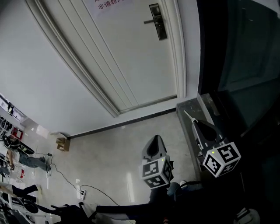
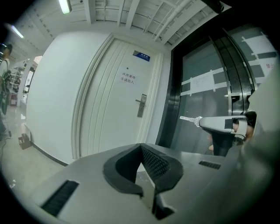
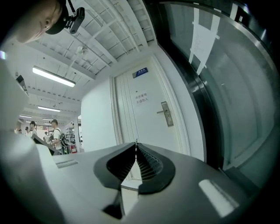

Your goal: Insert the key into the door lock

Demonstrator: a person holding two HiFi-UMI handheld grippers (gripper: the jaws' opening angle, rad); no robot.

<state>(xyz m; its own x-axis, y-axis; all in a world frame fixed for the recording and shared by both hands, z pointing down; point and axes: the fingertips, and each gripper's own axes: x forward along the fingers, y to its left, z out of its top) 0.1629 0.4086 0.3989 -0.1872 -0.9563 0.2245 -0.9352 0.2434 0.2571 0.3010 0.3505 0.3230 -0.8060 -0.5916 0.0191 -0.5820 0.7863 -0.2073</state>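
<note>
Right gripper (image 1: 195, 124) jaws clamp key (image 1: 189, 116); red door sign (image 1: 110, 4): 非请勿, cropped.

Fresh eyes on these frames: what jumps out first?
The white door fills the upper head view, its metal lock near the top edge. At lower right, the right gripper is shut on a silver key that points toward the door but is well short of it. The left gripper beside it is shut and empty.

One key (image 2: 189, 118), two hand-held grippers (image 1: 156, 140) (image 1: 194, 123)
</note>
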